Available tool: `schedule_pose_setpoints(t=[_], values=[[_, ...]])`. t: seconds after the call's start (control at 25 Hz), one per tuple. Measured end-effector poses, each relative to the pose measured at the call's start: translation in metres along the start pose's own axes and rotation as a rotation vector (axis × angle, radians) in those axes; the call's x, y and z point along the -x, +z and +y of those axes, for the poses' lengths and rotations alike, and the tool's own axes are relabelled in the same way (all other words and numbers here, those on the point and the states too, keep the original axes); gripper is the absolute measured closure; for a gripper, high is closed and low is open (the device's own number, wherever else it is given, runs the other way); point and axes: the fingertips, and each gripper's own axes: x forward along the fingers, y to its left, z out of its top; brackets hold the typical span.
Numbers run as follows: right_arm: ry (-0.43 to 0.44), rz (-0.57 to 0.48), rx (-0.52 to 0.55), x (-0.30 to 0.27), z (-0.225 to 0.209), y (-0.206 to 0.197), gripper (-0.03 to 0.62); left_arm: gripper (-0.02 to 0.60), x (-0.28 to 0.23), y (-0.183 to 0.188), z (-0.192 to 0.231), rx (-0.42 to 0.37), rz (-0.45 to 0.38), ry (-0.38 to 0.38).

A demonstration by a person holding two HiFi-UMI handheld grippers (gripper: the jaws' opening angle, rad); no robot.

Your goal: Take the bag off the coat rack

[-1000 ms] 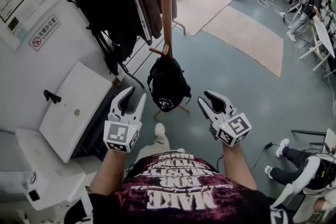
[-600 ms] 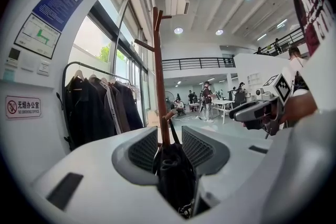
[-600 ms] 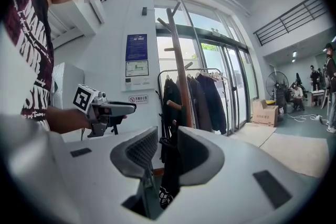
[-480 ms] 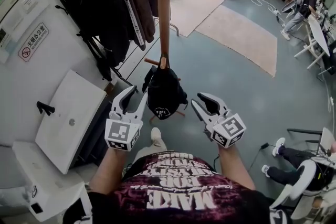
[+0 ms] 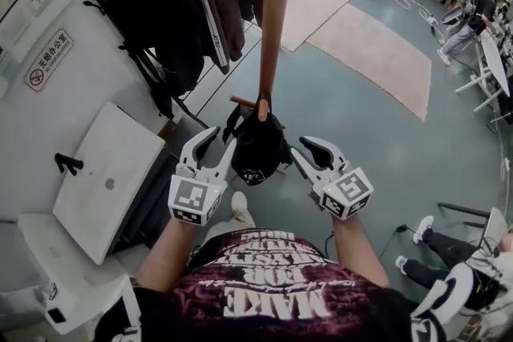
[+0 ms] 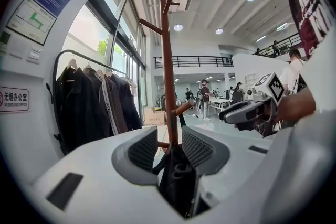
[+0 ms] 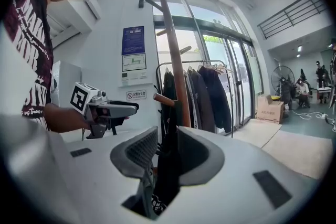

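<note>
A black bag [image 5: 258, 146] hangs by its strap from a low peg of the wooden coat rack [image 5: 276, 4]. The left gripper [image 5: 212, 146] is open just left of the bag and the right gripper [image 5: 309, 150] is open just right of it. Neither holds anything. In the left gripper view the bag [image 6: 176, 178] shows in the gap between the jaws, with the rack pole [image 6: 168, 71] behind. In the right gripper view the bag [image 7: 167, 176] also shows through the gap of the open jaws, below a peg [image 7: 164, 99].
Dark coats [image 5: 172, 0] hang on a rail at the left, by the white wall. A white cabinet [image 5: 104, 180] stands at the lower left. Beige mats [image 5: 377, 52] lie on the grey floor. People sit and stand at tables at the far right [image 5: 473, 8].
Both grippers have come nearer to the bag and now flank it closely. The view has shifted toward the rack. The bag still hangs on its peg.
</note>
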Motion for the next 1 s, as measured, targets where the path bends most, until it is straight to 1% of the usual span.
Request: schedule_pose_setpoints(t=[0.28,0.68,0.88,1.0], values=[[0.020,0.037,-0.015,-0.035,-0.011,-0.014,0.472,0.449,-0.025,-0.019,0.005,-0.006,0.036,-0.038],[0.026,0.128,0.015,-0.076,-0.022,-0.043,0.474,0.449,-0.074,-0.046,-0.002,-0.004,0.083,-0.114],[0.016,0.136,-0.003,-0.091,-0.026,-0.048,0.476,0.449,-0.096,-0.055,-0.008,-0.027,0.104,-0.148],[0.011,0.141,-0.011,-0.097,-0.030,-0.050,0.484,0.449,-0.106,-0.061,-0.013,-0.020,0.118,-0.164]])
